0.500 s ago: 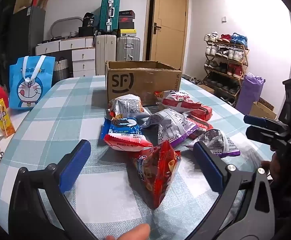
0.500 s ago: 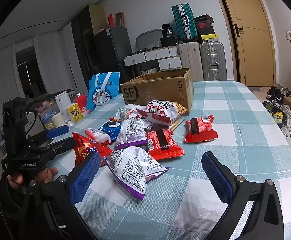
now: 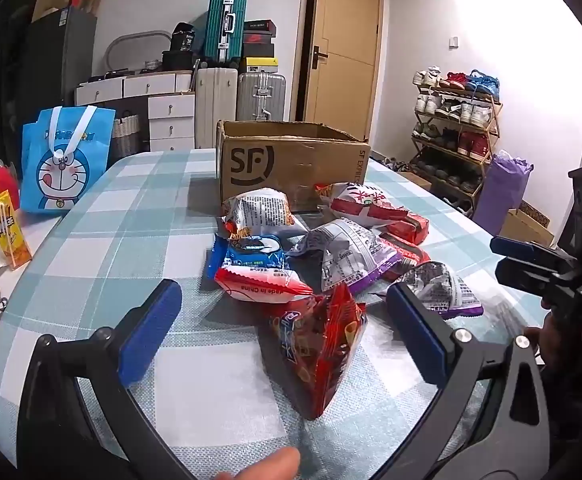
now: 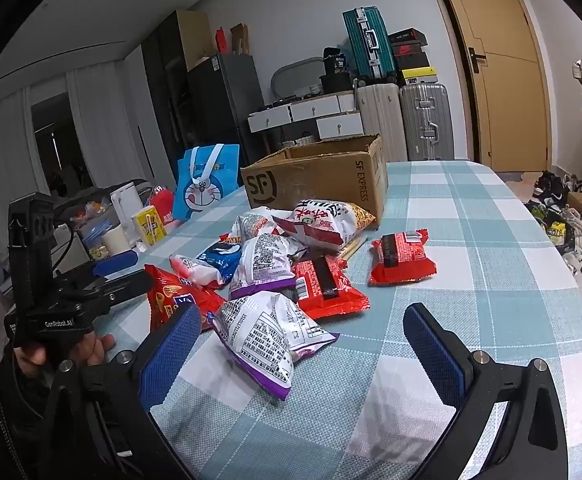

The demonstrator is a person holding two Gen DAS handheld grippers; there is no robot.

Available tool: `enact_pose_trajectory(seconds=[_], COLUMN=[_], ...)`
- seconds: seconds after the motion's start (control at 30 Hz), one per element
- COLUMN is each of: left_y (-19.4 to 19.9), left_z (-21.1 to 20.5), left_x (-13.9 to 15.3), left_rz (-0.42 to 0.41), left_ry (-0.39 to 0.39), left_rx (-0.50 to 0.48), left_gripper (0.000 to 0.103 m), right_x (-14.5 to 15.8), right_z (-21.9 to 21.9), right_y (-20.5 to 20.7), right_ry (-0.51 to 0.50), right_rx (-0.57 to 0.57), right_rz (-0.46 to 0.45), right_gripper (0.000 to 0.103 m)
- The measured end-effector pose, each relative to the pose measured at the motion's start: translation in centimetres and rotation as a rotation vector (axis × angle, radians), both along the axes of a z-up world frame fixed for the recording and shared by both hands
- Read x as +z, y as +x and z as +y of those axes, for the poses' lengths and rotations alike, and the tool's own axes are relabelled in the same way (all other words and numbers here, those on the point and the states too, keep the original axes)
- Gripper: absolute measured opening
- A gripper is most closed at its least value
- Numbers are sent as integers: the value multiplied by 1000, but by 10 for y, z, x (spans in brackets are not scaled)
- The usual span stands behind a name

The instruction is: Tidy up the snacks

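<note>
Checked blue-and-white cloth is covering the table point(image 4: 471, 240), and luggage, drawers and a shoe rack point(image 3: 455, 136) are crowding the room behind it. Nothing is looking sorted yet: the snacks are lying in a loose heap on the cloth in front of the open cardboard box point(image 4: 319, 180), and none can be seen inside it from these angles, so nearly all the work seems to be waiting. A red pack point(image 4: 403, 256) is sitting apart from the heap, to its right. The left gripper point(image 3: 283, 320) is hovering with its jaws spread wide, gripping nothing, a red bag point(image 3: 319, 344) lying between its fingers but untouched. The right gripper point(image 4: 303, 348) is likewise gaping and empty, a purple-edged bag point(image 4: 267, 336) lying just ahead of it. A blue cartoon bag point(image 3: 65, 160) is standing at the table's far left edge.
</note>
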State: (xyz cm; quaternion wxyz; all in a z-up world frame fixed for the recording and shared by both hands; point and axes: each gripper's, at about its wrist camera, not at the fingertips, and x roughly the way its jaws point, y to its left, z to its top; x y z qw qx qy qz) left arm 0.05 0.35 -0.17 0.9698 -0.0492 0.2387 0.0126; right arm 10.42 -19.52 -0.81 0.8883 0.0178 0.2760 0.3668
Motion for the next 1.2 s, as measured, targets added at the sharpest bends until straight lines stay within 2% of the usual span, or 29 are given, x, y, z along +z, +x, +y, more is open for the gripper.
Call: enact_pose_trajectory(seconds=[1.2], left_y=[0], left_z=[1], left_x=[0], left_rz=[1], left_ry=[-4], left_rx=[2], left_gripper=[102], right_x=[-6], right_z=[3], right_y=[-1], right_ry=[-2], right_rx=[-2], right_rz=[11], right_gripper=[103])
